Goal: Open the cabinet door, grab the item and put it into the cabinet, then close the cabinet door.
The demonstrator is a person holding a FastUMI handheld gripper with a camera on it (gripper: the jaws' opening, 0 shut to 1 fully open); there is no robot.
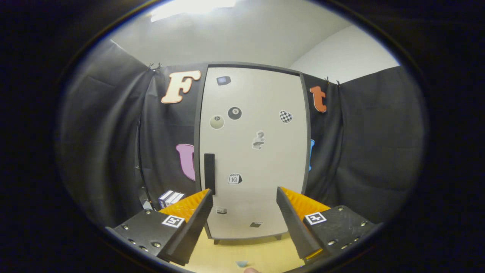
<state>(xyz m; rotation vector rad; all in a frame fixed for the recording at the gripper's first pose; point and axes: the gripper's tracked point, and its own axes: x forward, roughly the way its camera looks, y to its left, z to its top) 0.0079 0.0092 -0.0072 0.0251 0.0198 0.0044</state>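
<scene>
I'm holding the gripper (pixel 244 197) open before the shut door (pixel 254 151); the handle (pixel 209 172) is sitting above my left finger, so I'm risking missing it. The box (pixel 171 198) is lying beside the cabinet.

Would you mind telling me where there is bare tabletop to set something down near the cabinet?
Bare table lies between the open gripper fingers, up to the closed cabinet feet. Left of the cabinet it is crowded: a small box sits against the cloth.

Probably a staged recording booth: cloth-draped walls (pixel 363 151) around a stickered cabinet (pixel 254 151).
</scene>
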